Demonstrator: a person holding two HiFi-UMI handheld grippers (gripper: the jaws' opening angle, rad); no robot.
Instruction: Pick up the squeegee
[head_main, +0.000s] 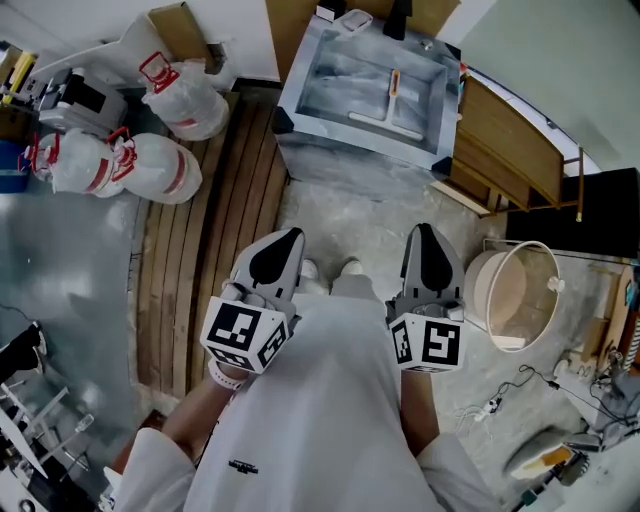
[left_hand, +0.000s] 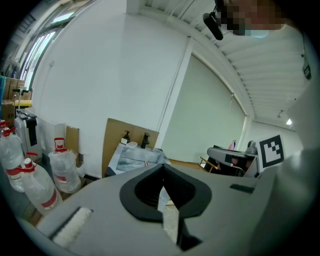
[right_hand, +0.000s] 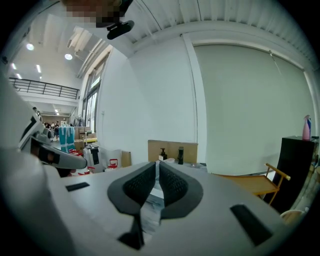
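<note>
Squeegee (head_main: 392, 108) lies flat in the grey sink (head_main: 308, 70), upper centre — likely light and stiff; its slim handle looks the best hold. Left claw (head_main: 290, 238) and right claw (head_main: 424, 232) are closed, empty.

White squeegee (head_main: 390, 112) with orange on its handle, and a marbled blue-grey sink (head_main: 297, 92) with black corners. The left gripper (head_main: 288, 238) and right gripper (head_main: 425, 232) show pale grey shells, black pads and black-and-white square markers. Clear bottles (head_main: 185, 100) wear red bands, and the bucket (head_main: 480, 280) is cream.
</note>
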